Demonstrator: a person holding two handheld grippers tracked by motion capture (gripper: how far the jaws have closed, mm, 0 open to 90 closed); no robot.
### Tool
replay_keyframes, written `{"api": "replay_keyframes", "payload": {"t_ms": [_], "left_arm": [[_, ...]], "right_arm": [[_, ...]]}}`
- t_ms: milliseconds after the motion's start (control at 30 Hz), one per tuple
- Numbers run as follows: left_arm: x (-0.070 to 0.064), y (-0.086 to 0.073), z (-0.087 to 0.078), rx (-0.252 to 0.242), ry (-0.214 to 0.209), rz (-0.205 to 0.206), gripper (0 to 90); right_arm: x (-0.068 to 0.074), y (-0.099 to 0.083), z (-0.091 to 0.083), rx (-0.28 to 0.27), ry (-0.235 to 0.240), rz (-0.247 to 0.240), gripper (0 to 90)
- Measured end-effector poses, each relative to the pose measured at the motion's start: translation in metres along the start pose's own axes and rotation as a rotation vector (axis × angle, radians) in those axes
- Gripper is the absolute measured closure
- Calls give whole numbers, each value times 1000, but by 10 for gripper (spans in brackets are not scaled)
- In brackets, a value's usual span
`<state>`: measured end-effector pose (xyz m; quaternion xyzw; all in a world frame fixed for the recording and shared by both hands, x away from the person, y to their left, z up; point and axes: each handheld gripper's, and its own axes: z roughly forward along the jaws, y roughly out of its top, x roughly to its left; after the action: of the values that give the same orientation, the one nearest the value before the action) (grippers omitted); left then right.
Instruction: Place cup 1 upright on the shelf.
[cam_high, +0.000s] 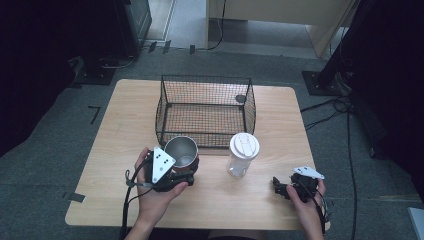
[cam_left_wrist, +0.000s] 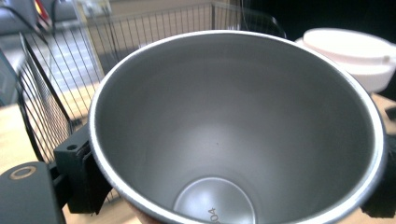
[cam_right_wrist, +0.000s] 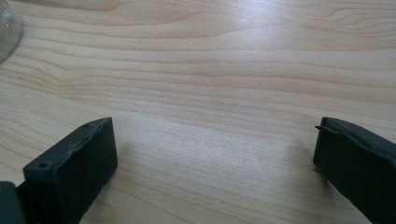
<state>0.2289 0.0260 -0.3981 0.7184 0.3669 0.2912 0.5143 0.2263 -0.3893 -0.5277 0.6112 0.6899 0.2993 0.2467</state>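
A steel cup (cam_high: 181, 151) stands upright in front of the wire basket (cam_high: 205, 111), and my left gripper (cam_high: 186, 172) is shut on it. In the left gripper view the cup (cam_left_wrist: 233, 126) is empty, its open mouth toward the camera, with a black jaw against each side of its wall. A clear bottle with a white lid (cam_high: 243, 153) stands at the centre of the table. My right gripper (cam_high: 278, 187) rests low over the wood near the front right, open. In the right gripper view its jaws stand wide apart with bare wood between them (cam_right_wrist: 215, 154).
The black wire basket is empty and sits at the back middle of the wooden table (cam_high: 120, 125). The bottle's white lid (cam_left_wrist: 350, 53) shows beyond the cup's rim. Cables and dark stands lie on the grey floor around the table.
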Motion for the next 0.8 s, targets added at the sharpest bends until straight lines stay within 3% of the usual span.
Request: {"api": "replay_keyframes", "payload": {"t_ms": [467, 800], "left_arm": [[12, 31, 13, -131, 51, 17, 80], [17, 48, 24, -188, 81, 48, 80]], "right_arm": [[0, 0, 0, 1, 0, 1, 0], [0, 0, 0, 0, 0, 3, 0]]}}
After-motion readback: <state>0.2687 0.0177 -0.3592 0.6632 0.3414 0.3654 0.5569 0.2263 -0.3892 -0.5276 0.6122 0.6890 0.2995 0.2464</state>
